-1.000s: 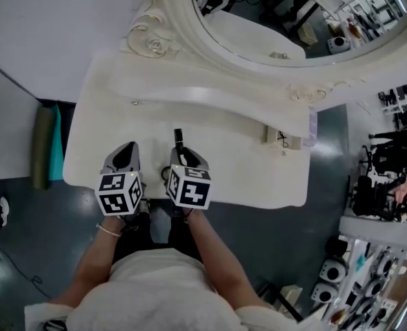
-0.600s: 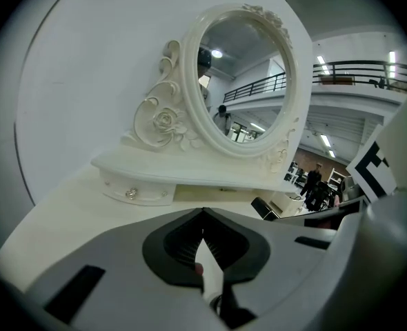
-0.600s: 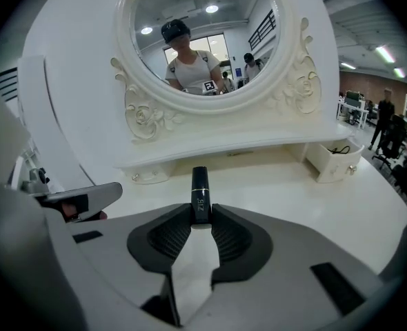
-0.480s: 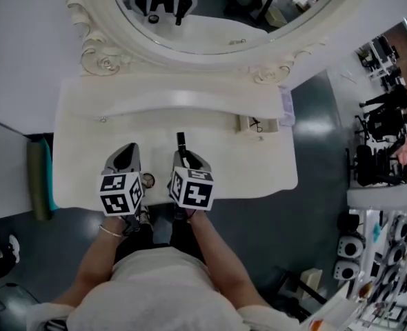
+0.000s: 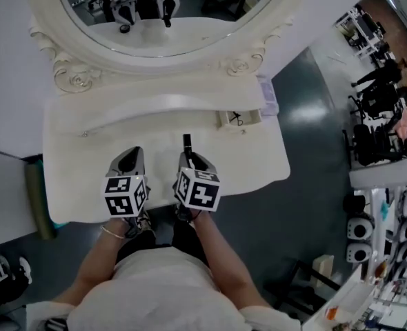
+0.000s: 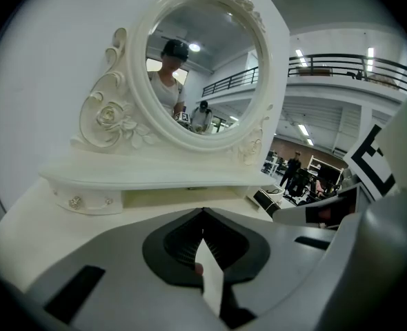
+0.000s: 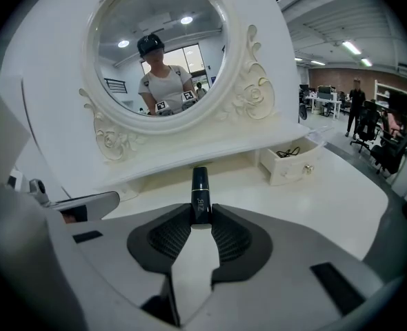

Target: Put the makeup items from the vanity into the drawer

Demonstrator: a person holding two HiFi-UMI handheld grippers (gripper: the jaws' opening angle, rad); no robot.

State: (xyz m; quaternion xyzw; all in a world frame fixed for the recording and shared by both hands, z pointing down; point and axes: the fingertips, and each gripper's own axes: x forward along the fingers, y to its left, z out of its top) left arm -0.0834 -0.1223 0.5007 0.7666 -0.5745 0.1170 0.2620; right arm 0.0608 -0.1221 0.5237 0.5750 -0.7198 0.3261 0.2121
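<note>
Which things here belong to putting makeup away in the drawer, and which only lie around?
Job: dark slim tube clamped in right gripper; small open white drawer; white vanity top.
Lying about: rolled green mat on the floor; black office chairs; oval white-framed mirror.

Operator wears a white short-sleeved top (image 5: 155, 288), dark trousers (image 5: 161, 236) and a thin pale band (image 5: 110, 231) on the left wrist. Left tongs (image 5: 130, 152) and right tongs (image 5: 187, 154) are of one pattern: smooth grey moulded shells narrowing to the tips, lined inside with black ribbed pads (image 7: 167, 238). Each unit carries a white cube printed with black square markers on its faces: left cube (image 5: 125, 195), right cube (image 5: 198, 189).
</note>
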